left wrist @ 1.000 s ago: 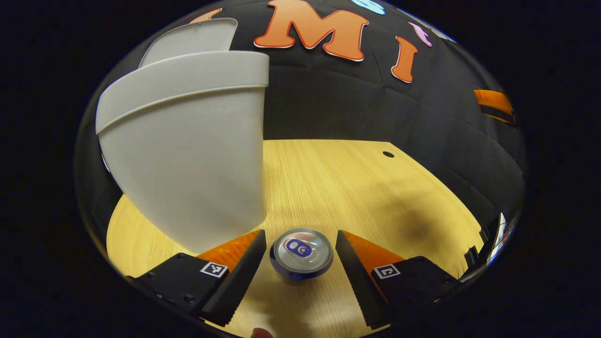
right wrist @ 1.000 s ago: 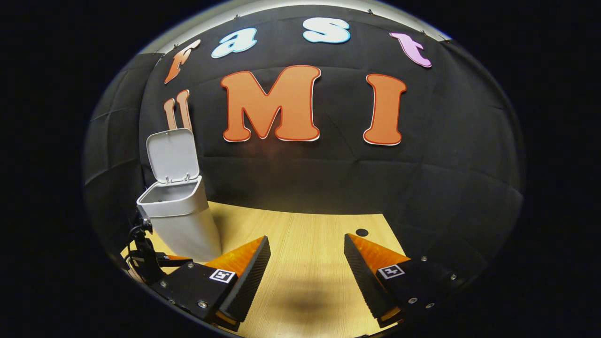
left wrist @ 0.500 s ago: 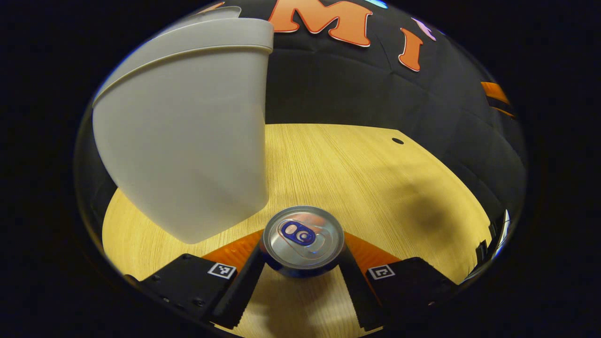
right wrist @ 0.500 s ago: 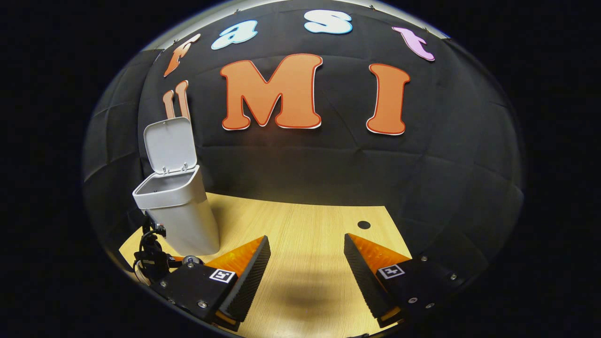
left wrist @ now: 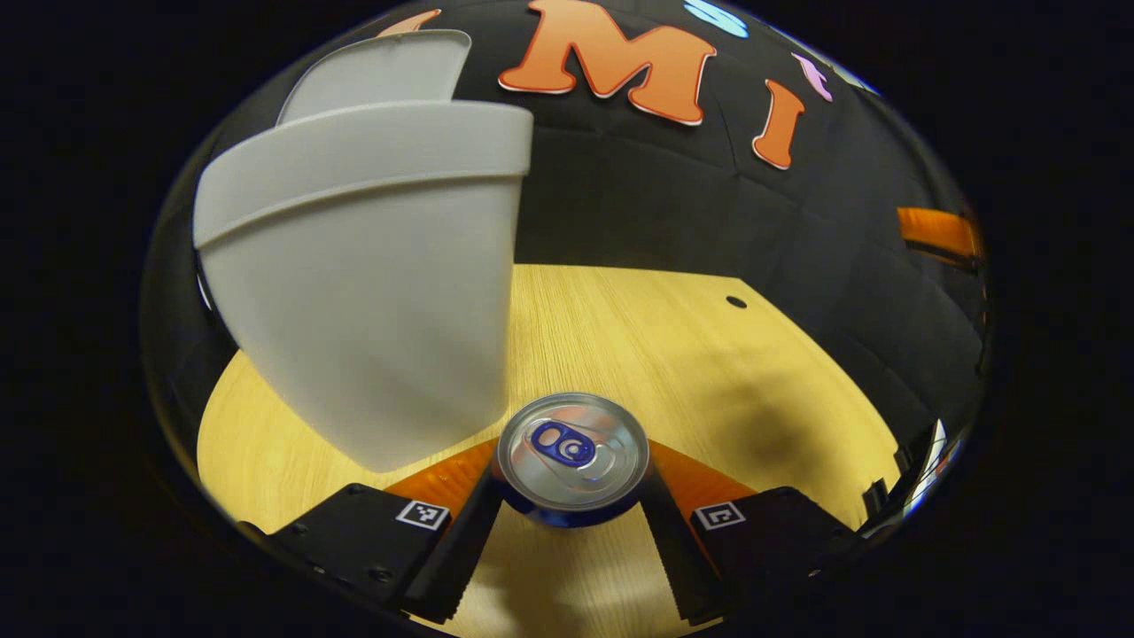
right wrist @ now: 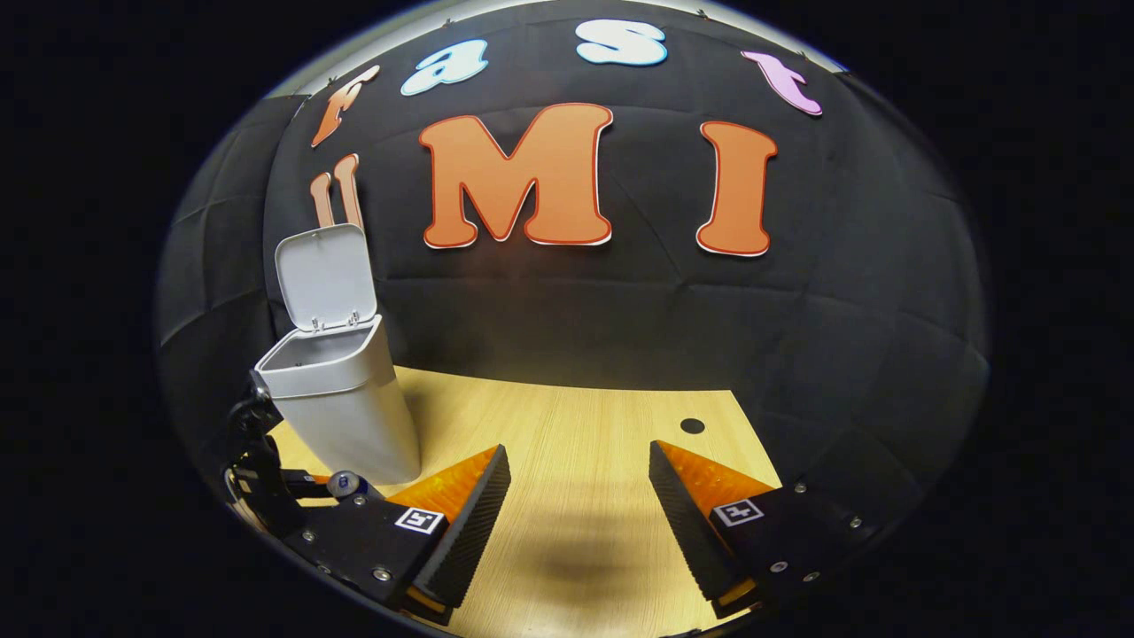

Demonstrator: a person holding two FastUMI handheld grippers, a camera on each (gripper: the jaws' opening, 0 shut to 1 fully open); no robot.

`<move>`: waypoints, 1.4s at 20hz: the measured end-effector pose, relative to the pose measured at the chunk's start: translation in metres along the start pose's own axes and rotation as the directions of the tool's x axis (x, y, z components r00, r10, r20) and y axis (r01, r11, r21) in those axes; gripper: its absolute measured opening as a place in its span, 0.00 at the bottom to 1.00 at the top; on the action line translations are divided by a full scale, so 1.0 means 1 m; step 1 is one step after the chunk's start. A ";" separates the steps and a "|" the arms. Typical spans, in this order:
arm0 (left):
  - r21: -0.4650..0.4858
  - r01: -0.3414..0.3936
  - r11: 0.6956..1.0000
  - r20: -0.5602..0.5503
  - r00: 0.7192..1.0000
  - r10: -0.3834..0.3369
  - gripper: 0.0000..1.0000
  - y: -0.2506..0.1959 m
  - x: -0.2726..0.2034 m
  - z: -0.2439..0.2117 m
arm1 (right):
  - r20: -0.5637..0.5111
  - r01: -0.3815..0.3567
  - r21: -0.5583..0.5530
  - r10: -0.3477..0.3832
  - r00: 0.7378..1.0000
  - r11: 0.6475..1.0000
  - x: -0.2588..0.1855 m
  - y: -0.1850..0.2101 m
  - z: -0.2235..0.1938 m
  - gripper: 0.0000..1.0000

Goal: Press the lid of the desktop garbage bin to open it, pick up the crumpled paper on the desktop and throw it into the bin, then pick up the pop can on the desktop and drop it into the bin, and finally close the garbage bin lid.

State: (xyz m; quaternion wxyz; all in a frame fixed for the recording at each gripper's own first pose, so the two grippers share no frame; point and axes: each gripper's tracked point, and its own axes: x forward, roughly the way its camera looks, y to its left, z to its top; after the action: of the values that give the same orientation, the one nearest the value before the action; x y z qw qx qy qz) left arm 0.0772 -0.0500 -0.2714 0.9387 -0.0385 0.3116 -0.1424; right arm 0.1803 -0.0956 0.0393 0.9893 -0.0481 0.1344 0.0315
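While upright, the pop can [left wrist: 572, 456] sits clamped in the left tool [left wrist: 567, 523].

Upright pop can [left wrist: 572, 459] clamped between the left tongs [left wrist: 571, 523], just beside the open-lidded bin [left wrist: 363, 292].

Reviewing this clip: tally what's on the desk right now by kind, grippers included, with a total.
Garbage bin, lid open: 1
Pop can, between the left gripper's fingers: 1
Grippers: 2, left gripper closed on the can, right gripper open and holding nothing
Total: 4
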 end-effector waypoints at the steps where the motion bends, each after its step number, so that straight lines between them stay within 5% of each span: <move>1: -0.008 -0.002 1.000 0.013 1.000 0.002 0.85 0.003 -0.008 0.010 | 0.000 -0.005 0.002 0.005 1.000 1.000 0.000 0.003 0.001 0.94; 14: -0.060 -0.001 0.998 0.195 0.981 0.013 0.84 0.014 -0.121 0.127 | 0.064 -0.084 0.020 0.083 0.995 0.996 0.007 0.039 0.035 0.94; 18: -0.038 -0.025 0.999 0.341 0.940 0.036 0.84 0.026 -0.157 0.181 | 0.088 -0.101 0.036 0.098 0.991 0.994 0.006 0.046 0.047 0.94; 28: -0.019 -0.134 0.991 0.462 0.878 0.128 0.83 0.084 -0.184 0.277 | 0.136 -0.111 0.075 0.100 0.986 0.991 0.008 0.047 0.062 0.94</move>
State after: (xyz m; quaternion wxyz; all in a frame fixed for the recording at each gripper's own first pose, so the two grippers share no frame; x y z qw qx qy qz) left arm 0.1218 0.0790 0.0433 0.9935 -0.0437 0.0804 -0.0674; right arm 0.2011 -0.0421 0.0928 0.9940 0.0019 0.0724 0.0815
